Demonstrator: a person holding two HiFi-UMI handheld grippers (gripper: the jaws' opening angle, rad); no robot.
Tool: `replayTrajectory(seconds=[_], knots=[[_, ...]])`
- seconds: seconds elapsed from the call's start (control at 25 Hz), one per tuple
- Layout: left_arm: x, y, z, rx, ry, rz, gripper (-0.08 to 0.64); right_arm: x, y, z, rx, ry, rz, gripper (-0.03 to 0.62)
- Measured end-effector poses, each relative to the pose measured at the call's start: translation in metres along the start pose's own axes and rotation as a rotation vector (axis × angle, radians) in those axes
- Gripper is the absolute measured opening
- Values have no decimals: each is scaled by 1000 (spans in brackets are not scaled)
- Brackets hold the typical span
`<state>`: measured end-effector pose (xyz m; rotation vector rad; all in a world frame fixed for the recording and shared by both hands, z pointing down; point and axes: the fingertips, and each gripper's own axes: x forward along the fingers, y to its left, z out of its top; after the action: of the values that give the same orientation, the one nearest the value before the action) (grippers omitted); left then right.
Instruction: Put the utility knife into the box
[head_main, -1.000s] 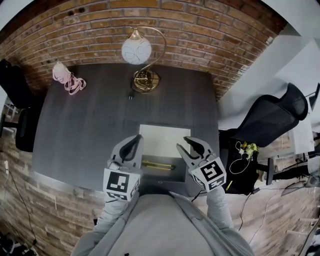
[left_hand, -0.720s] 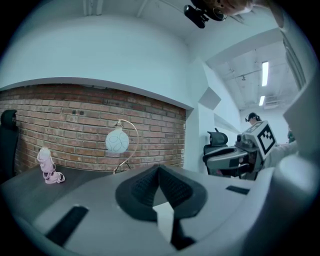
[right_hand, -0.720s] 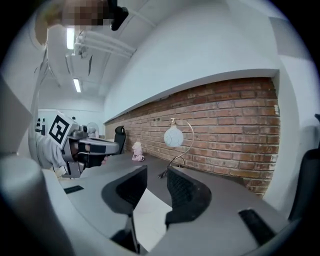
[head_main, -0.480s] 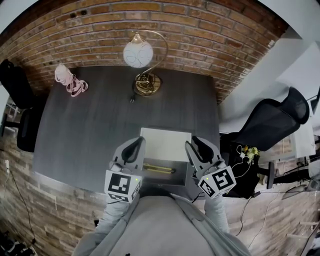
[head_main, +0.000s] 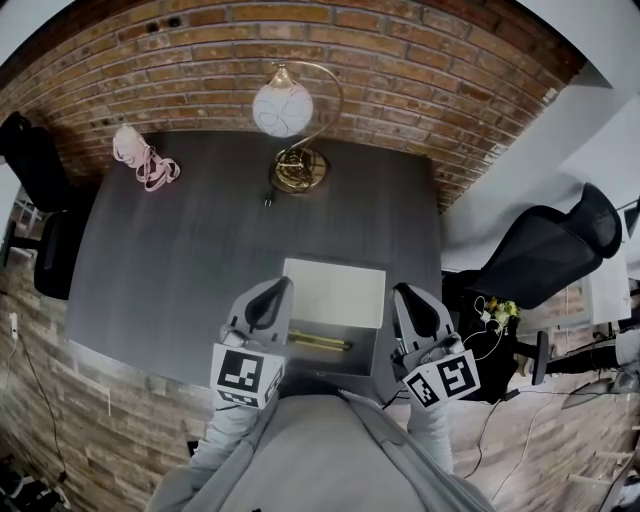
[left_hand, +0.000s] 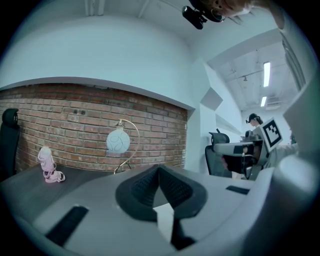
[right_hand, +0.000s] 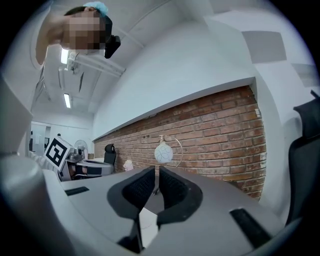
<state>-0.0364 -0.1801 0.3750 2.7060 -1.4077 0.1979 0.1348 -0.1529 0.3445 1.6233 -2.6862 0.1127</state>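
Note:
The box (head_main: 370, 352) sits at the table's near edge, its white lid (head_main: 335, 290) folded back. A yellowish utility knife (head_main: 318, 343) lies inside it, crosswise. My left gripper (head_main: 277, 291) hovers at the box's left side, shut with nothing in it; in the left gripper view its tips (left_hand: 159, 170) meet. My right gripper (head_main: 408, 297) hangs just past the box's right side, over the table's right edge. Its jaws are closing, only a narrow slit (right_hand: 155, 172) remains, and nothing is between them.
A brass lamp (head_main: 296, 165) with a white globe stands at the back of the dark table (head_main: 180, 250), and a pink bundle (head_main: 140, 158) lies at the back left. A brick wall runs behind. A black office chair (head_main: 545, 250) stands to the right.
My right gripper has drawn away to the right of the box and its wide-open jaws have narrowed to a slit. The left gripper has hardly moved.

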Motion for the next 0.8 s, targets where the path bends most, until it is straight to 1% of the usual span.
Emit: replayTrajectory(seconds=[0.24,0.8], knots=[[1,1,-1,-5,2,-5,21,-2,-2,-2,21,-9,-17,17],[3,4,-3,-7,4,-15,21,2,-2,-13,16,31,-19,17]])
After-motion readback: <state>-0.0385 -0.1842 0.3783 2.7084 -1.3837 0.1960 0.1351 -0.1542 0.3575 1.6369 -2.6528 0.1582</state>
